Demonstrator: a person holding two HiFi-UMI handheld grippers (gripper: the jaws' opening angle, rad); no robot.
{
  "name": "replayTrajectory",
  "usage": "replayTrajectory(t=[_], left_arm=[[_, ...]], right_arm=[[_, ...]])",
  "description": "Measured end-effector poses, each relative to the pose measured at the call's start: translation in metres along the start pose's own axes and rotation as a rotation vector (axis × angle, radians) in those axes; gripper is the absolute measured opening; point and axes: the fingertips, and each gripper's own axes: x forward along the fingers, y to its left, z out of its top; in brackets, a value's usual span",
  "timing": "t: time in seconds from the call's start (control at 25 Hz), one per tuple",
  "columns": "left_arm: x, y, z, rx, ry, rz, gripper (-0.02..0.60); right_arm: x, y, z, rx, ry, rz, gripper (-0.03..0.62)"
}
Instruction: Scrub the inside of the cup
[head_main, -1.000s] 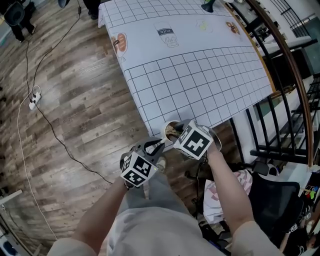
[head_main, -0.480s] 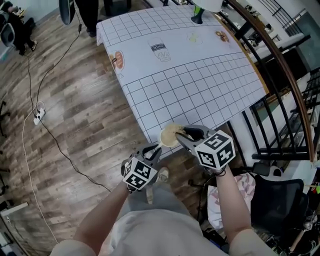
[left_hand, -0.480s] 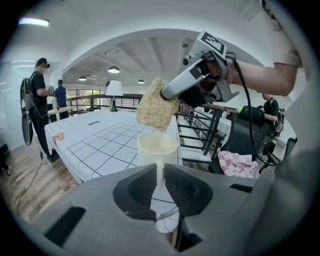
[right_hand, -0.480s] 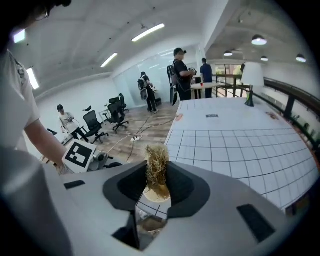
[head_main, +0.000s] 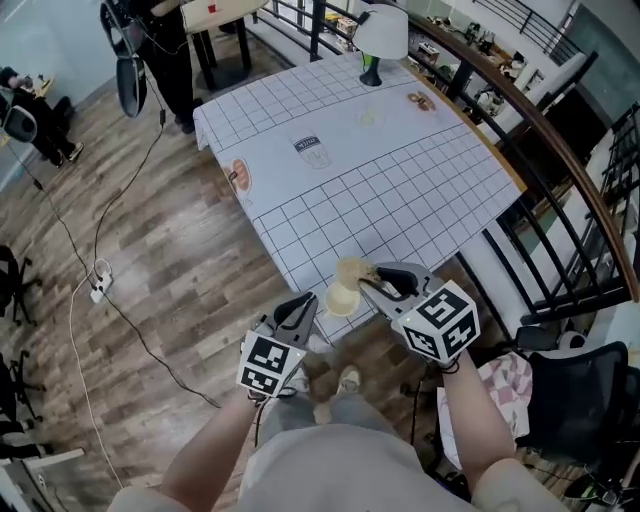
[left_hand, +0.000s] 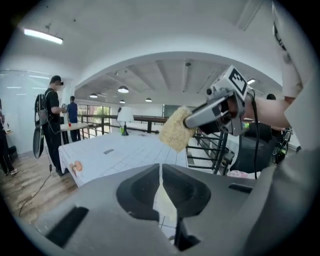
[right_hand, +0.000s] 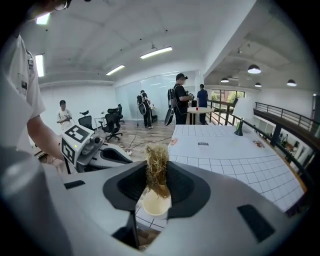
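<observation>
A cream paper cup (head_main: 342, 300) stands upright at the near corner of the table; in the right gripper view the cup (right_hand: 156, 202) shows from above, its mouth open. My right gripper (head_main: 366, 281) hovers just above it, shut on a straw-coloured fibrous scrubber (head_main: 352, 270) that hangs from the jaws (right_hand: 157, 172). My left gripper (head_main: 308, 303) is just left of the cup and apart from it. Its jaws have just been closing and stand shut with nothing gripped (left_hand: 161, 175). The scrubber (left_hand: 176, 129) also shows in the left gripper view.
A white gridded cloth (head_main: 400, 170) covers the table, with a lamp (head_main: 382, 35) at its far end. A dark railing (head_main: 560, 150) runs along the right. Cables (head_main: 110, 290) lie on the wooden floor at left. People (left_hand: 50, 115) stand beyond the table.
Both grippers have risen. The right gripper, down in the cup a second ago, has lifted the scrubber out and above it. The left gripper has drawn up beside the cup.
</observation>
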Motion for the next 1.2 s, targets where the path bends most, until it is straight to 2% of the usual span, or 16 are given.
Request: replayTrajectory(t=[0.12, 0.24, 0.36, 0.44, 0.64, 0.8, 1.0, 1.2], left_arm=[[-0.026, 0.007, 0.058, 0.053, -0.112, 0.019, 0.026], [-0.050, 0.007, 0.110, 0.146, -0.201, 0.058, 0.018], [-0.076, 0.000, 0.161, 0.259, -0.267, 0.122, 0.015], [-0.088, -0.005, 0.185, 0.308, -0.292, 0.130, 0.015], [-0.124, -0.004, 0.221, 0.307, -0.361, 0.096, 0.015], [-0.128, -0.011, 0.251, 0.315, -0.399, 0.111, 0.015], [-0.150, -0.013, 0.271, 0.322, -0.446, 0.134, 0.015], [-0.162, -0.018, 0.291, 0.288, -0.559, 0.121, 0.015]], right_arm=[[-0.012, 0.006, 0.032, -0.018, -0.075, -0.017, 0.106], [-0.031, 0.016, 0.065, -0.035, -0.152, 0.003, 0.106], [-0.056, 0.026, 0.101, -0.111, -0.218, -0.011, 0.106], [-0.073, 0.033, 0.124, -0.168, -0.267, -0.036, 0.107], [-0.107, 0.055, 0.174, -0.221, -0.378, -0.148, 0.107], [-0.147, 0.043, 0.197, -0.272, -0.493, -0.259, 0.109], [-0.173, 0.063, 0.208, -0.307, -0.574, -0.273, 0.110], [-0.189, 0.066, 0.207, -0.292, -0.594, -0.316, 0.110]])
